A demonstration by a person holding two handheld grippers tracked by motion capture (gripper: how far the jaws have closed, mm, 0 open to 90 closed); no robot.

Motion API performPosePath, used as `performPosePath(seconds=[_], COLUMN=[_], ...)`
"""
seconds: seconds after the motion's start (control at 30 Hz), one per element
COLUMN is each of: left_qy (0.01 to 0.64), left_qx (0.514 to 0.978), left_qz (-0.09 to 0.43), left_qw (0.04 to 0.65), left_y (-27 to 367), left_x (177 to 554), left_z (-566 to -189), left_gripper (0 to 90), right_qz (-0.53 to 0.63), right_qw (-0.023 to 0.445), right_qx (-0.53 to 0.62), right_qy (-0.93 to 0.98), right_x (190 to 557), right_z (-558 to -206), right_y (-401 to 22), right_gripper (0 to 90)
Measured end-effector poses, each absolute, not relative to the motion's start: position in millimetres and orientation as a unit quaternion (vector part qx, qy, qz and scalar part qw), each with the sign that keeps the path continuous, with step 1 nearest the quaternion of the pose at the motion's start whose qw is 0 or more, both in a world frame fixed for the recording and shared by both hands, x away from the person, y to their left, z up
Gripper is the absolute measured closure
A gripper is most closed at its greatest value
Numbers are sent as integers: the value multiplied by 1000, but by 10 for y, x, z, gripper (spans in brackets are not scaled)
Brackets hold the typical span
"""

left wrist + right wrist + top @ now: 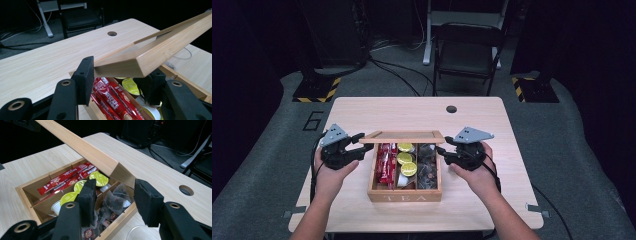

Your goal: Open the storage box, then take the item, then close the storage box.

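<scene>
A wooden tea box (404, 195) stands mid-table with its lid (402, 136) raised at a slant over the back. My left gripper (359, 145) is shut on the lid's left corner (140, 62), one pad (85, 77) flat against its end. My right gripper (444, 152) sits by the lid's right corner (120, 172), open, its pads (147, 200) apart and off the wood. Inside the box lie red coffee sticks (65, 178), yellow-green capsules (98, 178) and dark tea bags (115, 201).
Bare tabletop (412, 112) stretches behind the box, with a cable hole (451, 109) at the back right. A dark chair (467, 50) stands beyond the far edge. A clear round rim (140, 235) lies beside the box near my right gripper.
</scene>
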State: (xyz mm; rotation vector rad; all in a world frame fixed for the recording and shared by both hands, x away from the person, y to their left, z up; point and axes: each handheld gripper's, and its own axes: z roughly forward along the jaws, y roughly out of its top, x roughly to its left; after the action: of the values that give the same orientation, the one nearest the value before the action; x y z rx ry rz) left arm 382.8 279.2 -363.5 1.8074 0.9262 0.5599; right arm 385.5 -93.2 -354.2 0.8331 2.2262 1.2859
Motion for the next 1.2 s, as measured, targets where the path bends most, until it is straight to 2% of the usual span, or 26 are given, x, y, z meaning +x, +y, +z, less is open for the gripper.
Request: performPosePath(seconds=[0.47,0.67,1.2], left_qy=[370,359,346], left_qx=[757,763,776], left_qz=[229,214,226], left_qw=[487,492,475], left_y=[2808,2862,2839], left_x=[3733,3618,3463], left_z=[-3649,-3690,-3819], left_gripper=[502,504,506], right_qz=[477,475,465], right_qw=[217,219,216], right_qx=[296,287,287], right_qy=[799,803,809], right_x=[3846,3791,3632], right_z=[-3516,-3578,-3749], right_y=[-904,-895,-907], right_gripper=[530,530,529])
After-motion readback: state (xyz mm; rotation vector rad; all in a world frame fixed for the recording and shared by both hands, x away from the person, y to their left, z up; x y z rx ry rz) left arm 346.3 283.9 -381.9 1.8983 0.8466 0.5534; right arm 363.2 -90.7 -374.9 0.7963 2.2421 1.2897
